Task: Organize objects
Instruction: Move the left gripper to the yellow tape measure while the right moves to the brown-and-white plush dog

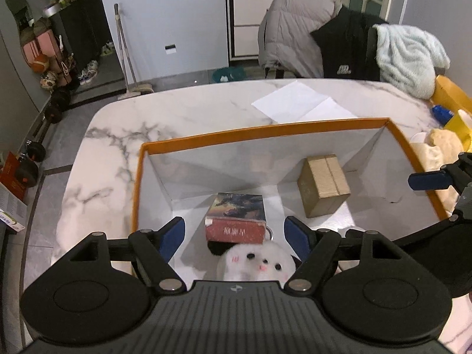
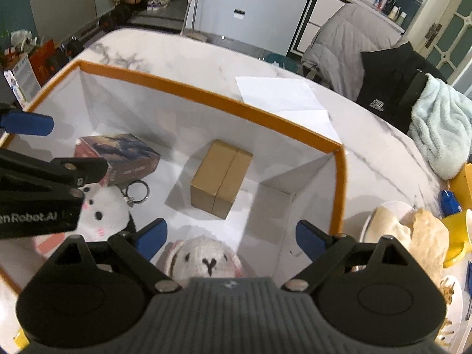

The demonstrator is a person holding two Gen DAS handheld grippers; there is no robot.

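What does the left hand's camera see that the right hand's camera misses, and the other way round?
Only the left wrist view shows the dumbbells on the floor. Only the right wrist view shows the knitted bunny below the right gripper, and the plush's keyring in full. Both show the orange-rimmed box holding the red book box, the cardboard box and the white plush, plus the open left gripper.

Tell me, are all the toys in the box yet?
Mostly done: the orange-rimmed box already holds a cardboard box, a red book-like box, a white plush keychain and a bunny plush. Nothing is in hand: the left gripper and right gripper hover with jaws open. Still outside: the yellow items at the right.
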